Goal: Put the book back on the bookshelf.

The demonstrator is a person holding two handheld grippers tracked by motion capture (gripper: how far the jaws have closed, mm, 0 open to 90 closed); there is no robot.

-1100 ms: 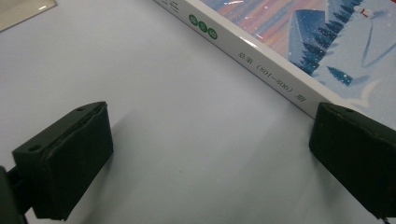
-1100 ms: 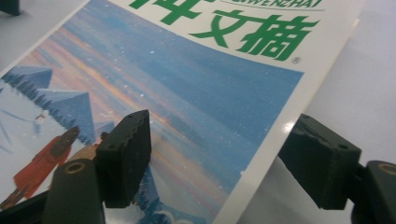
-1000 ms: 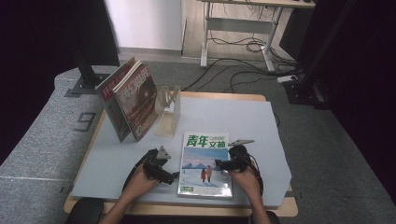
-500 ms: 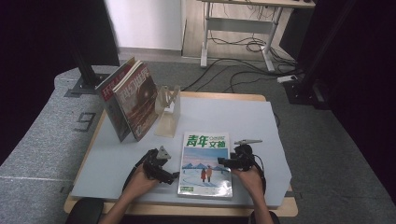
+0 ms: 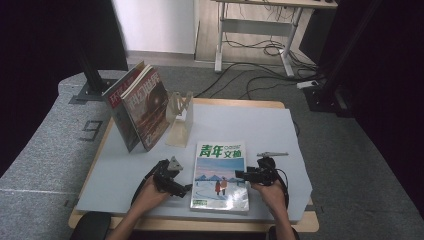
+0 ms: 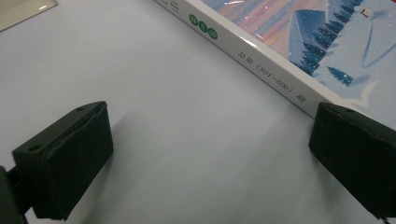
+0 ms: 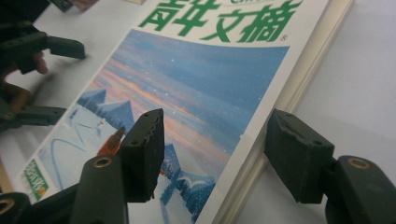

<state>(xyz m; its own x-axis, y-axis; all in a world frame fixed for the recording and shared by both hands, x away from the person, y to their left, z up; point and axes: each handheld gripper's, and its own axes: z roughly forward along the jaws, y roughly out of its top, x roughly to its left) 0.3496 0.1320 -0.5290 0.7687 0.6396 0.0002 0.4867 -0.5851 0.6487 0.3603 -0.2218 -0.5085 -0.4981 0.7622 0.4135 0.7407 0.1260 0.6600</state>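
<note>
The flat magazine with the blue snowy cover (image 5: pixel 220 177) lies on the grey table mat (image 5: pixel 260 125). The right gripper (image 7: pixel 215 154), its jaws just closing, straddles the magazine's page edge without pressing yet. The left gripper (image 6: pixel 210 154) waits apart beside its spine, so lifting seems near.

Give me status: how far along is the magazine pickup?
Done: two books already lean in the clear stand. In hand: the right gripper straddles the open edge of the flat magazine, its jaws just closing but not yet pressing it; the left gripper sits open at its spine, one jaw touching or nearly so. Left: grip it, lift it, probably stand it with the others.
</note>
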